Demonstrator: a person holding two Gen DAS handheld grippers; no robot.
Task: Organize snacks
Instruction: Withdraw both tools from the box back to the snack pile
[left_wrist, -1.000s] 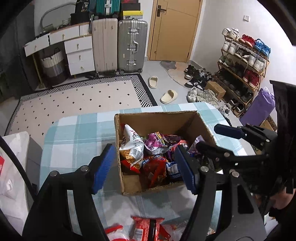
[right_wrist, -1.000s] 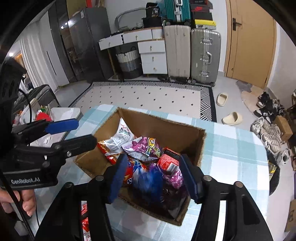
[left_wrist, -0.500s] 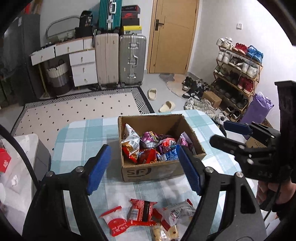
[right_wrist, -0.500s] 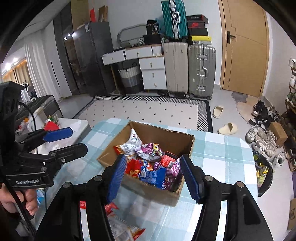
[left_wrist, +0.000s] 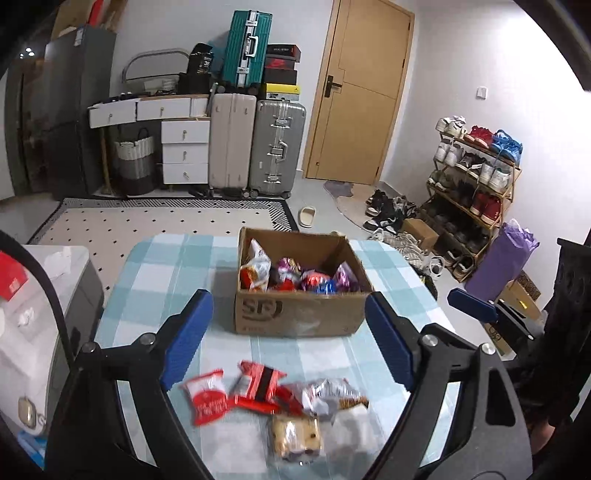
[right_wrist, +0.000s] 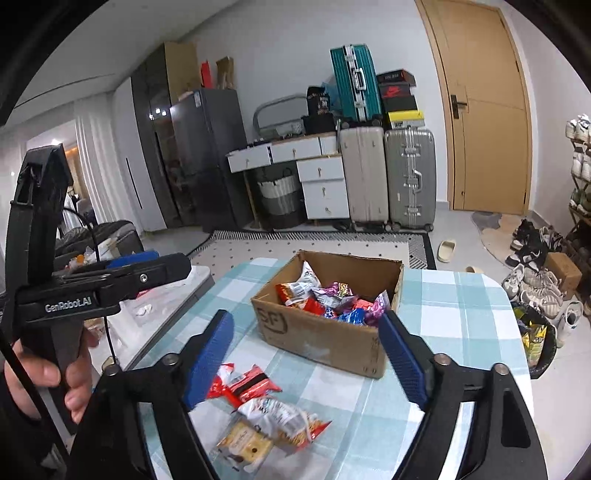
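A brown cardboard box (left_wrist: 299, 314) (right_wrist: 325, 336) full of snack packets stands on the checked table (left_wrist: 166, 266). Loose snacks lie in front of it: a red packet (left_wrist: 207, 398), a red and black packet (left_wrist: 258, 387) (right_wrist: 251, 384), a silver packet (left_wrist: 332, 398) (right_wrist: 280, 413) and a clear biscuit pack (left_wrist: 295, 435) (right_wrist: 243, 446). My left gripper (left_wrist: 290, 336) is open and empty above the loose snacks. My right gripper (right_wrist: 306, 354) is open and empty, to the right of the left one (right_wrist: 140, 269).
A white and grey cabinet (left_wrist: 37, 325) stands left of the table. A bin with a snack bag (right_wrist: 535, 339) sits at the table's right. Suitcases (left_wrist: 258, 147), drawers, a door and a shoe rack (left_wrist: 476, 184) line the room behind.
Both grippers have pulled back and up from over the box. The box now looks farther away and the loose snacks on the near table have come into view.
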